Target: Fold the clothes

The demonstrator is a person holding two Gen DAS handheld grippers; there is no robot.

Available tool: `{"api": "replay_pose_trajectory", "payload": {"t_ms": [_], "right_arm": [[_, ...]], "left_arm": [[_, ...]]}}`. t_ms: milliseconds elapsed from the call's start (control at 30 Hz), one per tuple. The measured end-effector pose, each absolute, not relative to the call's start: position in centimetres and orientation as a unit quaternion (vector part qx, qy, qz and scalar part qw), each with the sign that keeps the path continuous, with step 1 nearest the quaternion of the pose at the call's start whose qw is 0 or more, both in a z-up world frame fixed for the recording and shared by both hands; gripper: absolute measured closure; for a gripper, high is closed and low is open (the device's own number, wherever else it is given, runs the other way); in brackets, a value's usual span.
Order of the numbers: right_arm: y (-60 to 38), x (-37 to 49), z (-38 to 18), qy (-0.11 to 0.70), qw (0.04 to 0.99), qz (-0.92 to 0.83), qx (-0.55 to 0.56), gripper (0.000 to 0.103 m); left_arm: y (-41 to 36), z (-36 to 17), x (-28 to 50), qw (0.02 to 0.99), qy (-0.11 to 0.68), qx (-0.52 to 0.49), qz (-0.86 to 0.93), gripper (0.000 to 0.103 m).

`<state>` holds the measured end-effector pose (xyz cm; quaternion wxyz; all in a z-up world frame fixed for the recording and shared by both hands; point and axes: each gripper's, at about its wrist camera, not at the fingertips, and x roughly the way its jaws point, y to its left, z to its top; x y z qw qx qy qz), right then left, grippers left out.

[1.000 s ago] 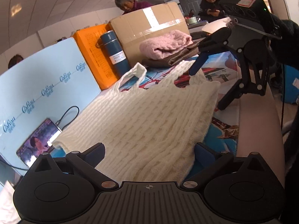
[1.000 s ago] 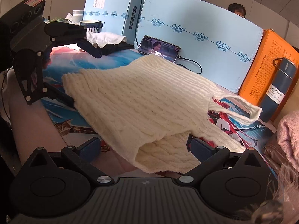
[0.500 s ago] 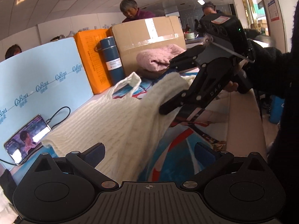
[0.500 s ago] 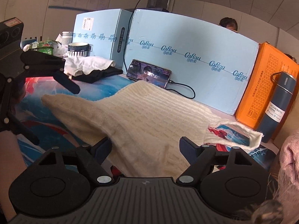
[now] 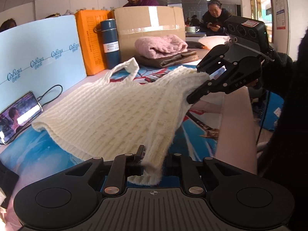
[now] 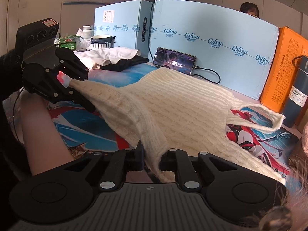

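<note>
A cream knitted vest [image 5: 119, 113] lies on a table with a blue and red printed mat [image 5: 198, 134]. Its near edge is lifted off the mat. My left gripper [image 5: 153, 160] is shut on the vest's near bottom corner. My right gripper [image 6: 153, 156] is shut on the near shoulder edge of the vest [image 6: 173, 107]. Each gripper also shows in the other's view: the right one [image 5: 200, 82] at the right, the left one [image 6: 80, 90] at the left, both pinching the cloth. One shoulder strap [image 6: 269, 119] lies on the mat.
Blue foam boards [image 6: 211, 44] stand along the far side, with a phone [image 6: 175, 60] on a cable leaning against them. An orange box [image 5: 90, 40], a blue flask [image 5: 110, 42] and a cardboard box [image 5: 150, 25] stand nearby. Folded pink and brown clothes [image 5: 163, 50] and white and black clothes [image 6: 119, 57] lie at the table's ends.
Both grippers have closed on the vest's near edge and lifted it. A second ago both were open with the vest lying flat.
</note>
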<state>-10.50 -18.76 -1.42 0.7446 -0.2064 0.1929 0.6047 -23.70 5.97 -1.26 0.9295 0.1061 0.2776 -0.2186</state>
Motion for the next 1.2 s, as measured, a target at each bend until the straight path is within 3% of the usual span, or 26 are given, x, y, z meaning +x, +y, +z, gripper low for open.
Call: {"api": "replay_pose_trajectory", "payload": {"t_ms": [233,367,433,500,600,767,1000,1067,1100,1133,1200], "right_arm": [[-18.2,-9.6,0.6,0.124,0.796,0.569,-0.166,0.092],[-15.7,-7.0,0.3,0.11,0.821,0.534,-0.166,0.092],[-14.8,-6.0,0.1,0.114,0.829,0.521,-0.169,0.087],[-14.4,-5.2,-0.1,0.116,0.84,0.503,-0.168,0.065],[-14.8,-4.5,0.3,0.105,0.864,0.471,-0.143,0.049],[-16.3,-4.7,1.0,0.115,0.856,0.496,-0.092,0.04],[-15.8,-5.2,-0.5,0.219,0.791,0.571,-0.021,0.032],[-14.9,-4.7,-1.3,0.26,0.788,0.557,-0.025,0.029],[-14.4,-4.3,-1.9,0.283,0.788,0.546,-0.027,0.029],[-14.4,-4.1,-2.1,0.289,0.787,0.545,-0.02,0.029],[-14.6,-4.0,-2.2,0.292,0.785,0.546,-0.001,0.026]], "left_arm": [[8.5,0.0,-22.4,0.971,0.2,-0.019,-0.133,0.087],[9.4,-0.1,-19.6,0.974,0.207,-0.043,-0.084,0.087],[9.8,-0.3,-18.4,0.972,0.219,-0.051,-0.067,0.087],[10.1,-0.6,-17.4,0.97,0.231,-0.059,-0.053,0.087],[10.8,-1.4,-16.9,0.965,0.252,-0.072,-0.03,0.087],[11.1,-1.6,-17.3,0.964,0.249,-0.096,-0.011,0.087],[10.8,-1.7,-17.5,0.959,0.264,-0.098,0.017,0.088],[10.3,-1.3,-17.3,0.962,0.262,-0.07,0.035,0.079],[10.0,-0.9,-17.3,0.964,0.254,-0.052,0.051,0.067],[9.6,-0.6,-17.4,0.967,0.242,-0.033,0.07,0.043],[8.6,0.0,-17.4,0.971,0.221,0.006,0.095,0.017]]}}
